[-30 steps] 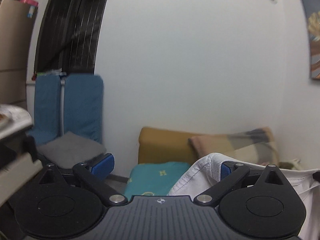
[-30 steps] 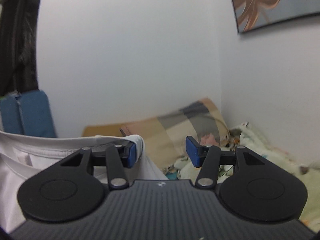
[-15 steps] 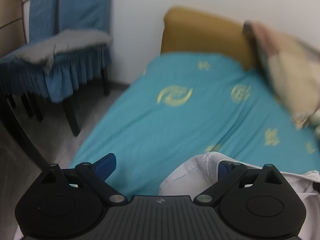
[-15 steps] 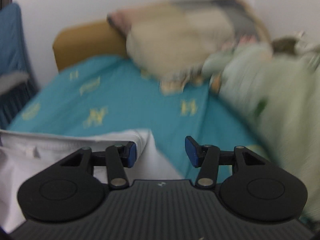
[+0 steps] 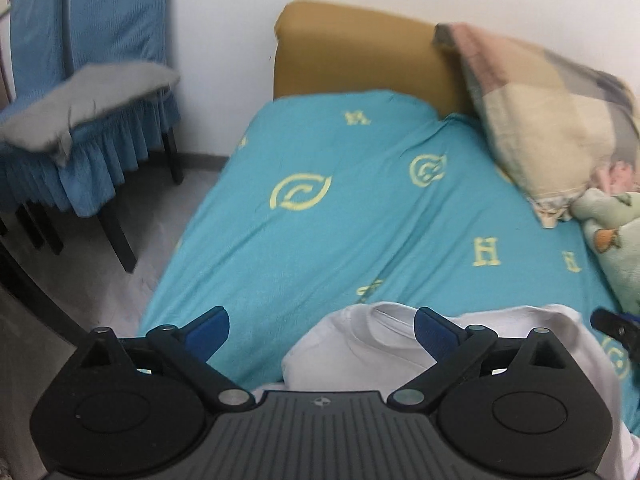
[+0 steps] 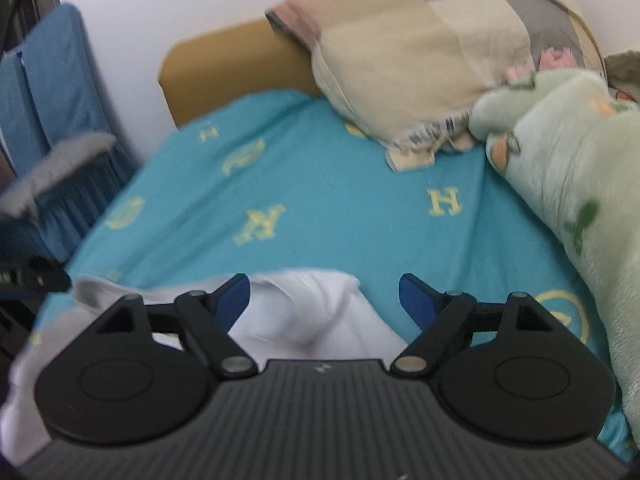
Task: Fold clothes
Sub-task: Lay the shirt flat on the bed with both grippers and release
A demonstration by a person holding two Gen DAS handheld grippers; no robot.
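Patchwork pillow (image 5: 552, 120) on turquoise bedsheet (image 5: 340, 216)

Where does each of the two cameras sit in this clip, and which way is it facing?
Left wrist: sits on the left gripper, looks forward and down over its open blue fingers at the white shirt on the teal bedsheet, chair at left; the other gripper's tip shows at right.
Right wrist: sits on the right gripper, fingers open, faces the same bed, green blanket at right.
Shared: shirt, bedsheet, pillow, mustard headboard, chair.
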